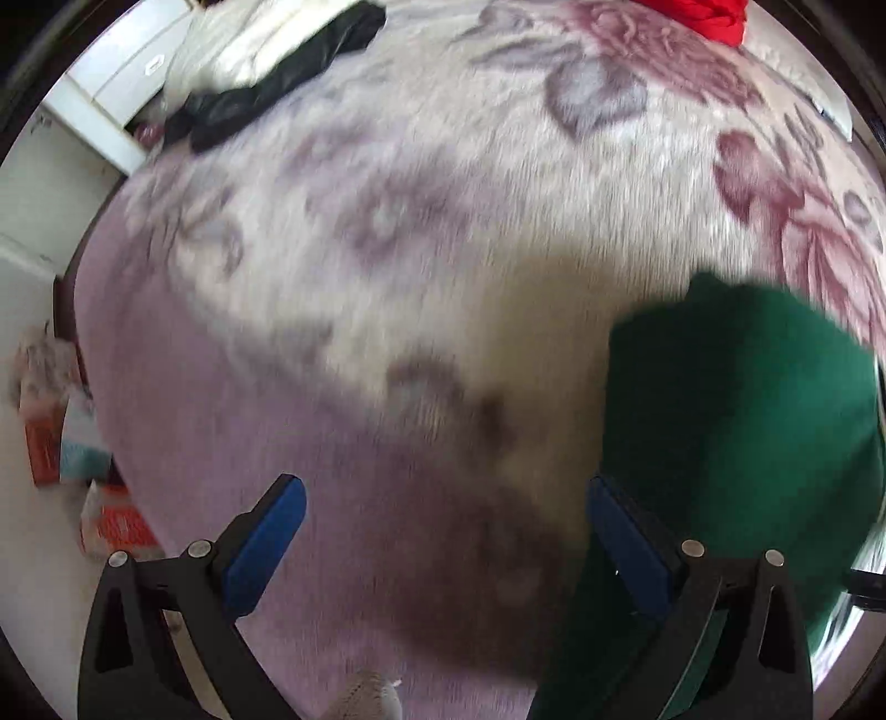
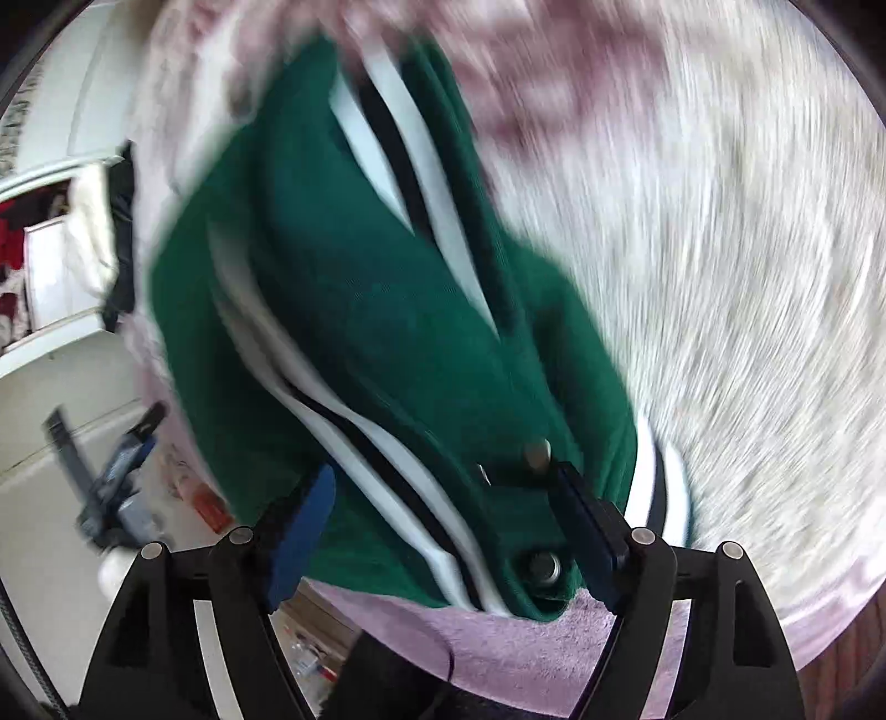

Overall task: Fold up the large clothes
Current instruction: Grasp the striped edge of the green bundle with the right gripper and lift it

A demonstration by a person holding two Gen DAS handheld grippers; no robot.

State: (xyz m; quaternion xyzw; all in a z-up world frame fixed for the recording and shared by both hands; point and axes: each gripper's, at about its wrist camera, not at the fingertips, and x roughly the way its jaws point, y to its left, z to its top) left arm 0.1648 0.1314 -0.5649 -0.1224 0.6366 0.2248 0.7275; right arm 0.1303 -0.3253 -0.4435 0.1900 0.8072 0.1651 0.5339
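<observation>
A green jacket [image 2: 354, 288] with white and black stripes and metal snaps lies bunched on a fluffy floral blanket [image 2: 720, 249]. My right gripper [image 2: 448, 526] is open, its blue pads [image 2: 302, 531] on either side of the jacket's near hem, above it. In the left wrist view the same jacket [image 1: 736, 410] fills the lower right. My left gripper [image 1: 443, 531] is open and empty over the blanket [image 1: 387, 249], its right finger next to the jacket's left edge. Both views are motion-blurred.
A black garment [image 1: 277, 83] lies at the blanket's far left and a red one [image 1: 703, 16] at the far edge. White cabinets [image 1: 111, 88] stand beyond. Boxes [image 1: 50, 443] sit on the floor to the left. The other gripper [image 2: 116, 487] shows at the left of the right wrist view.
</observation>
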